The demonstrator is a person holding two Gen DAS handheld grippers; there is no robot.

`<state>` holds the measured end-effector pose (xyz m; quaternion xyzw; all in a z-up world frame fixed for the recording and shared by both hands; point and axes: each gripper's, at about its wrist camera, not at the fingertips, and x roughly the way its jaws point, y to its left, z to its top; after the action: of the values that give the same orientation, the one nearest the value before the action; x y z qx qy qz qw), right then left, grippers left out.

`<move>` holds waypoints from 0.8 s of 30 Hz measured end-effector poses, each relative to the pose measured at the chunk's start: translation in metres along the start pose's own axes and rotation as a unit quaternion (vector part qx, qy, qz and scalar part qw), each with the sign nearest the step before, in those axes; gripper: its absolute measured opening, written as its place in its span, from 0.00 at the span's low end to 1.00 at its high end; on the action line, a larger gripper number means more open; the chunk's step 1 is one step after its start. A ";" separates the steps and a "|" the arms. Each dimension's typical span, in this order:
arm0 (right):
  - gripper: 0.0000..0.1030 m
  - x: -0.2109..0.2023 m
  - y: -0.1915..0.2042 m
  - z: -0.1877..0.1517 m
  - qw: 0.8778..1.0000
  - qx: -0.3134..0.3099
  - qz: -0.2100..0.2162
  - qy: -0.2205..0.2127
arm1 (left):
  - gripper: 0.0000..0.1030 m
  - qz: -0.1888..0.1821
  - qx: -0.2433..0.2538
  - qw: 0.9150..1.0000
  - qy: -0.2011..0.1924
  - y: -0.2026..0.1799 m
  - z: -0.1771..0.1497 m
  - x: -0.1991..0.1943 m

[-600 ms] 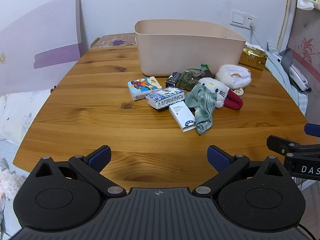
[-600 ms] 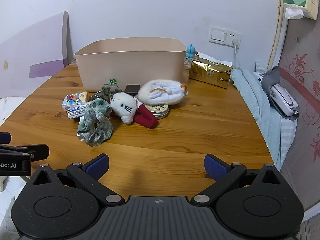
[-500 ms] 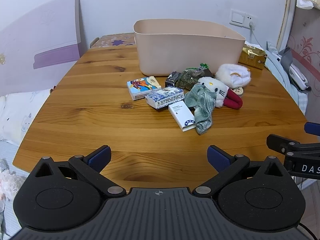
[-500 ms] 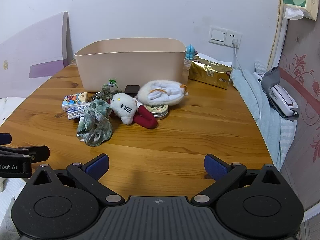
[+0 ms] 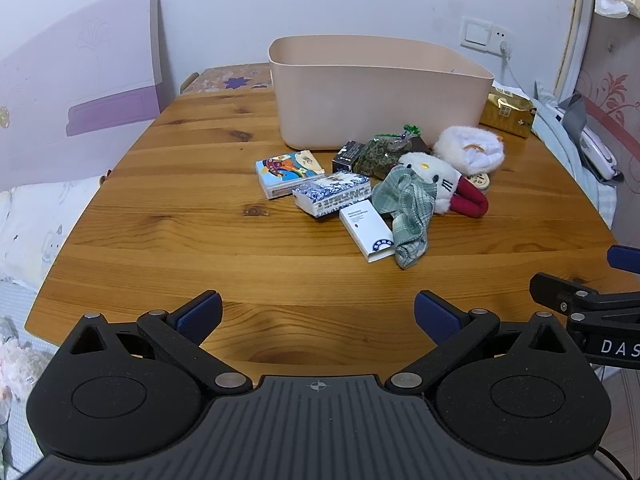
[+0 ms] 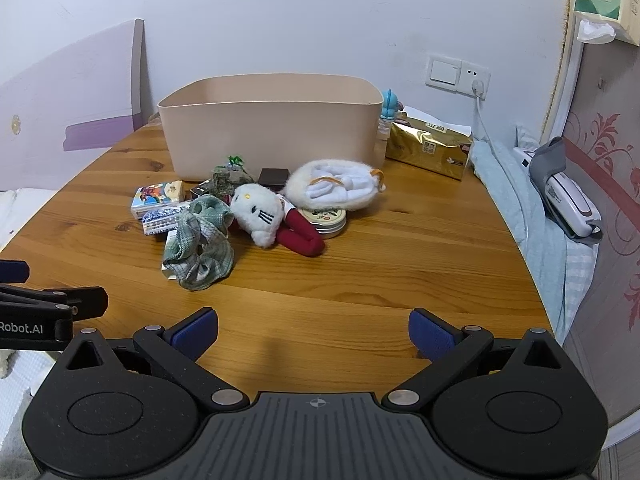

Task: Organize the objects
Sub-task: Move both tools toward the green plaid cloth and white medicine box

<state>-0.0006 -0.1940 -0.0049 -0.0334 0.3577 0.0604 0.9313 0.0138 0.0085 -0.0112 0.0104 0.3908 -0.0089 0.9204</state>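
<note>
A pink bin point(image 5: 380, 92) point(image 6: 272, 128) stands at the back of the wooden table point(image 5: 200, 240) point(image 6: 400, 264). In front of it lie a white cat plush with red legs point(image 5: 436, 184) point(image 6: 260, 216), a green plaid scrunchie point(image 5: 408, 208) point(image 6: 200, 248), a fluffy white pouch point(image 5: 470, 150) point(image 6: 336, 184), a round tin point(image 6: 324, 220), a white box point(image 5: 366, 230), a blue-patterned pack point(image 5: 332, 196) and a cartoon pack point(image 5: 288, 170) point(image 6: 158, 196). My left gripper point(image 5: 318, 314) hangs open over the near edge. My right gripper point(image 6: 312, 332) is open too, with nothing between its fingers.
A gold tissue pack point(image 6: 430, 148) point(image 5: 506, 114) lies right of the bin, with a small blue figure point(image 6: 390, 104) behind it. A bed with a grey-and-white device point(image 6: 568, 196) borders the table's right side. A lilac board point(image 5: 80, 92) leans at the left wall.
</note>
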 end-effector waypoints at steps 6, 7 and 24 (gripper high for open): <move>1.00 0.001 0.001 0.001 1.000 0.000 0.002 0.002 | 1.00 0.001 0.000 1.000 0.004 0.002 0.000 0.003; 1.00 0.002 0.002 0.001 1.000 -0.001 0.002 0.002 | 1.00 0.002 -0.001 1.000 0.005 0.003 0.000 0.004; 1.00 0.003 0.004 0.003 1.000 0.006 0.011 -0.003 | 1.00 0.002 -0.001 1.000 0.007 0.005 0.000 0.008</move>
<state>0.0028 -0.1892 -0.0048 -0.0233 0.3558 0.0685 0.9318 0.0197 0.0136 -0.0169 0.0101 0.3975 -0.0066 0.9175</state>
